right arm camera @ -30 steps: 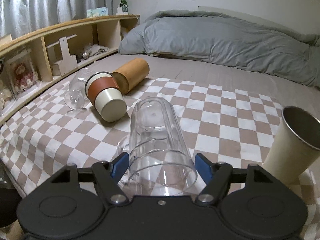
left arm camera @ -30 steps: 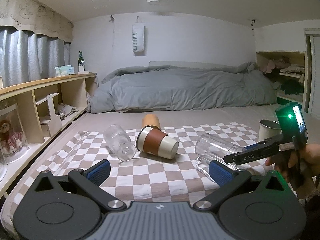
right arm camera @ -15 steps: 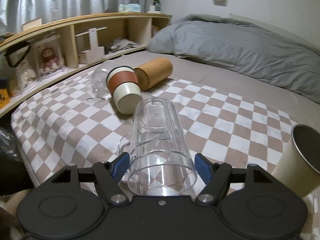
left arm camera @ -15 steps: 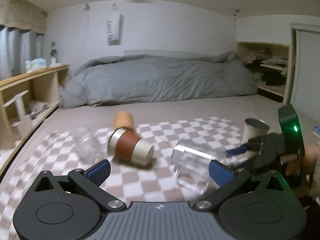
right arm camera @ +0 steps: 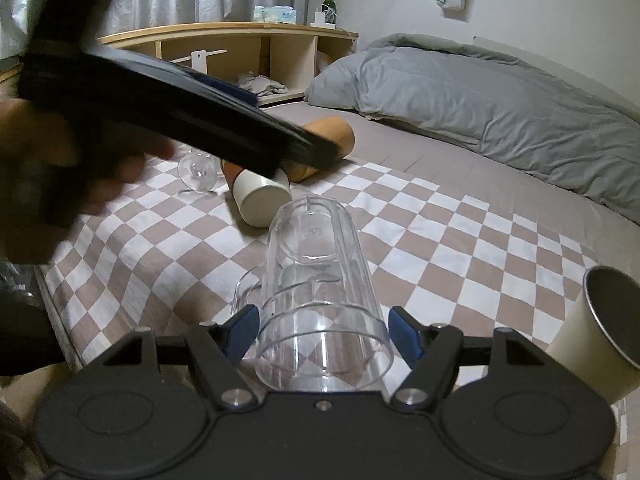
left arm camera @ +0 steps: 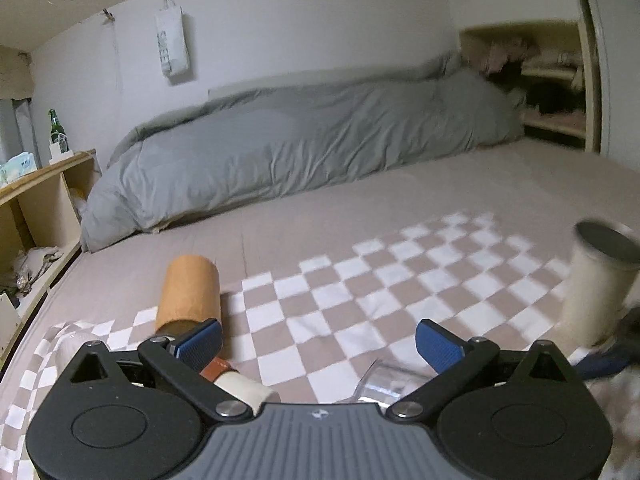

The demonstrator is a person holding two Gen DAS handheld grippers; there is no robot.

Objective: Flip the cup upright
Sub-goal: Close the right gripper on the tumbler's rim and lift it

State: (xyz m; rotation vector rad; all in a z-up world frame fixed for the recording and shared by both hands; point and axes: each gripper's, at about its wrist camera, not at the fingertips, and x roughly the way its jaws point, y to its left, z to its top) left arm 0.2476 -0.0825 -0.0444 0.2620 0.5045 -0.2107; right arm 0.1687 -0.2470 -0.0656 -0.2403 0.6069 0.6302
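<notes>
Five cups on the checkered cloth (right arm camera: 400, 216): clear plastic handled mug (right arm camera: 320, 292) lying pinched by right gripper (right arm camera: 322, 330), small clear glass (right arm camera: 197, 171), cream-and-brown cup (right arm camera: 260, 196), tan cylinder (right arm camera: 332, 140), upright cream metal tumbler (right arm camera: 592, 332). Left gripper (left arm camera: 316, 340) spread, empty.

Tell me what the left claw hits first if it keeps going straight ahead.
Probably nothing soon: between the left claw's open fingers lies only the checkered cloth, then bare bed up to the grey duvet. The brown tube sits left of that line. Depth is uncertain.
</notes>
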